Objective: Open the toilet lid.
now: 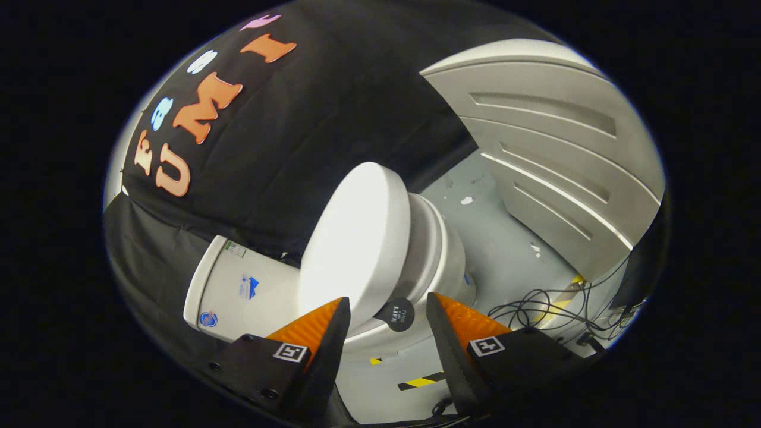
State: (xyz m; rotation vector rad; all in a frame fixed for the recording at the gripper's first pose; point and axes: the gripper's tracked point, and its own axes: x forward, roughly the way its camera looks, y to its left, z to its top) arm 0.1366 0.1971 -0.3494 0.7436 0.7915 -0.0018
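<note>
gripper (386, 315): fingers spread wide, pinching nothing
toilet lid (351, 249): partly raised off seat (431, 238), just ahead of fingers, edge between tips
round black tab (397, 314): on lid edge, between fingers
cables (553, 309): on floor beside bowl

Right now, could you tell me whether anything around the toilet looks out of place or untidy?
A loose tangle of black cables sprawls over the pale grey floor beside the white ceramic toilet, whose white lid is partly raised. The floor also looks scuffed. The open gripper flanks the lid's black round tab.

Glare on lid (357, 238), dim edges, strong fisheye warp, sharp focus
</note>
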